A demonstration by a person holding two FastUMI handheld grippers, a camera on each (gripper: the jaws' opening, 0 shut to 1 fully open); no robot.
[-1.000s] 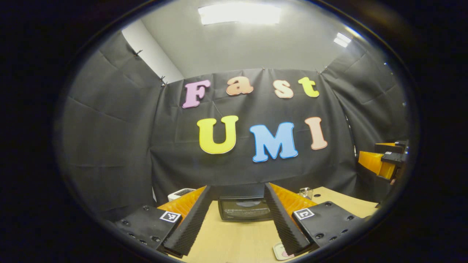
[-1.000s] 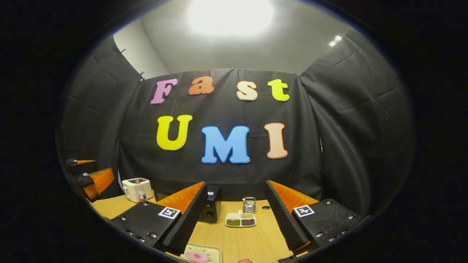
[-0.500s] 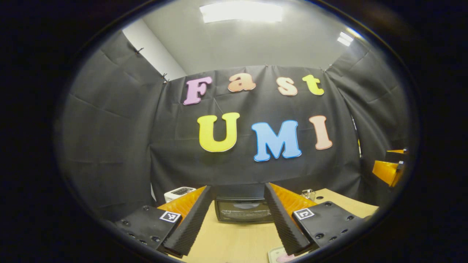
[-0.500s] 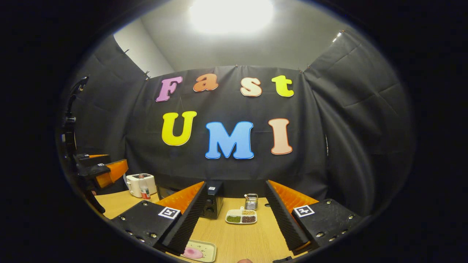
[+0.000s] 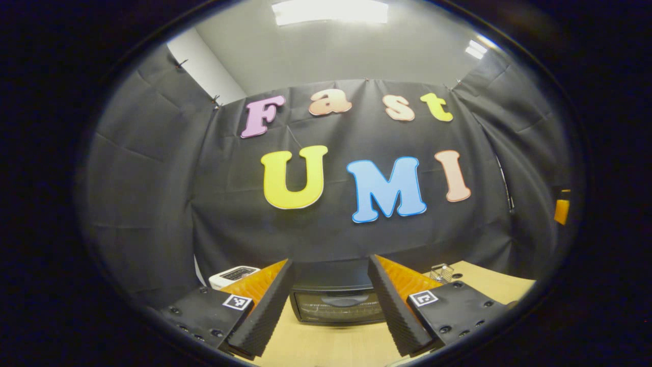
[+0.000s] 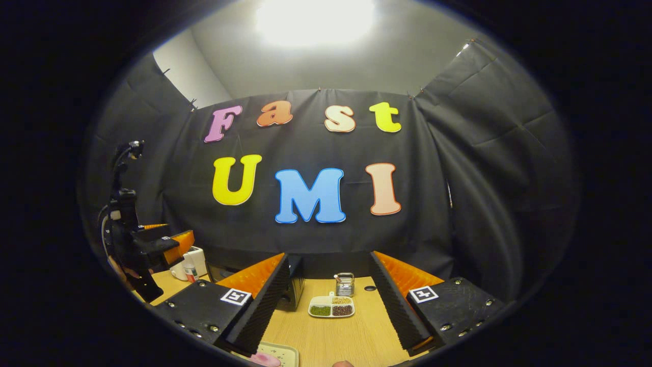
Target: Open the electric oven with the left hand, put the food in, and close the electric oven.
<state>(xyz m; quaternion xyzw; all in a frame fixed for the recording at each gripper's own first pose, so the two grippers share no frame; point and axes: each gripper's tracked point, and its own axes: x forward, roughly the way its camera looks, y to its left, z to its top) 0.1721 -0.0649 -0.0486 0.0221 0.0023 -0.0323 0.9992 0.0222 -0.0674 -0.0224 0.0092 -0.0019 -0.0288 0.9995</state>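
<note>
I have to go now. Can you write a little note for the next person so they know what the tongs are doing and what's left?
Left tongs: open, empty, aimed at the oven, door shut.
Right tongs: open, empty, above the table.
Food: pink piece on the tray at the table's near edge, by the right tongs.
Done: nothing.
Left: open the door with the left tongs, put the food in, close it.
</note>
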